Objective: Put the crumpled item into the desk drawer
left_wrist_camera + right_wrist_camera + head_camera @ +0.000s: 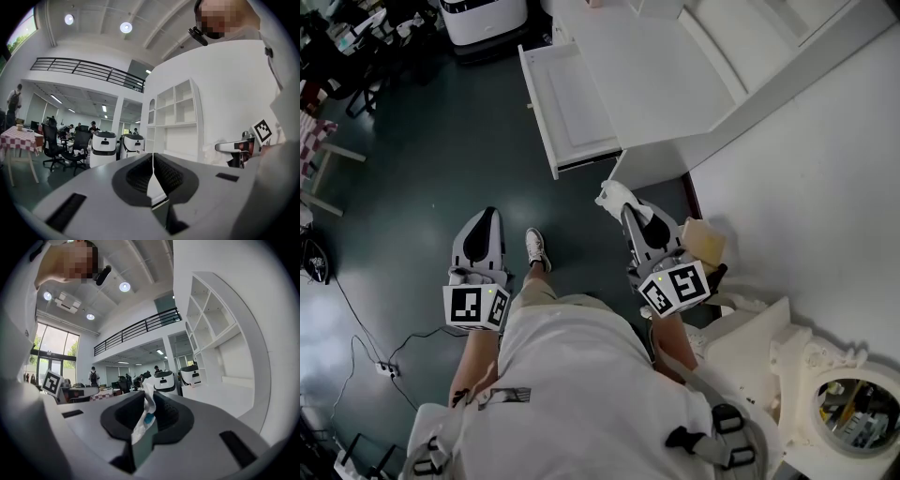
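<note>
Currently right gripper is pinching the crumpled item's bulk, jaws nearly together; seeming light, soft. Left gripper is riding closed, empty.

**Left gripper view.** The left gripper, seen along its own jaws: the dark ribbed pads meet, with nothing between them. Beyond stands a white shelf unit. At right is the right gripper with its marker cube, and a pale crumpled item at its tip. At left are office chairs and two white machines.
</note>
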`<state>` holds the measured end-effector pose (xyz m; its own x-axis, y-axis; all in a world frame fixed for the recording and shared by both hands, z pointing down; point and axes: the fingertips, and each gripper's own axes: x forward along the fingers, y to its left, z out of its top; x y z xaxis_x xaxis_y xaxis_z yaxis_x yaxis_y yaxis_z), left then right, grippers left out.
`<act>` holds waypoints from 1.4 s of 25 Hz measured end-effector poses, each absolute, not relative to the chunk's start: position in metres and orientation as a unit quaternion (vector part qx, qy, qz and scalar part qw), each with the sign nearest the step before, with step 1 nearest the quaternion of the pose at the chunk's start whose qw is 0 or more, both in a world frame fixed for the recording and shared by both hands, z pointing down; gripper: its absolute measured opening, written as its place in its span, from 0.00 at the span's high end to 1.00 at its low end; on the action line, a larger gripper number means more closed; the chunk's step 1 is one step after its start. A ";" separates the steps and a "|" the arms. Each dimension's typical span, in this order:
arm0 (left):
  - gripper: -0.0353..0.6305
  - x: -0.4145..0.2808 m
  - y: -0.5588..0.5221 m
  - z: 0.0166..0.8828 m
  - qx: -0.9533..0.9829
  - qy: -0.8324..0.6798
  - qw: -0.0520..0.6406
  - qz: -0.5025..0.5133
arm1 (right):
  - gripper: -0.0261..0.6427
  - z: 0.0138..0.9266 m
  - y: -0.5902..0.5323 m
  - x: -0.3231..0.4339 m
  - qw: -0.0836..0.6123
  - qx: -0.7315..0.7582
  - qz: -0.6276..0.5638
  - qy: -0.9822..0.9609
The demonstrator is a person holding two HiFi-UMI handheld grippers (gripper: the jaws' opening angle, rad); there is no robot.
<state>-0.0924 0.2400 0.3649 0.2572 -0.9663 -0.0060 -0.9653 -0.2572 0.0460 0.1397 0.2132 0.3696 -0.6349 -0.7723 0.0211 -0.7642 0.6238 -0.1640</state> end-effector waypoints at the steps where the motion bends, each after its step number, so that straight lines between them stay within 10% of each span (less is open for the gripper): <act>1: 0.91 -0.092 0.228 0.368 0.798 -0.603 0.017 -0.020 | 0.86 0.371 0.206 0.138 0.025 -0.430 -0.081 0.899; 19: 0.91 -0.194 -0.031 0.338 0.837 -0.545 0.010 -0.047 | 0.86 0.338 -0.013 0.017 0.005 -0.455 -0.079 0.887; 35: 0.91 -0.140 -0.133 0.372 0.857 -0.512 0.050 -0.015 | 0.85 0.375 -0.099 0.071 -0.029 -0.507 -0.125 0.852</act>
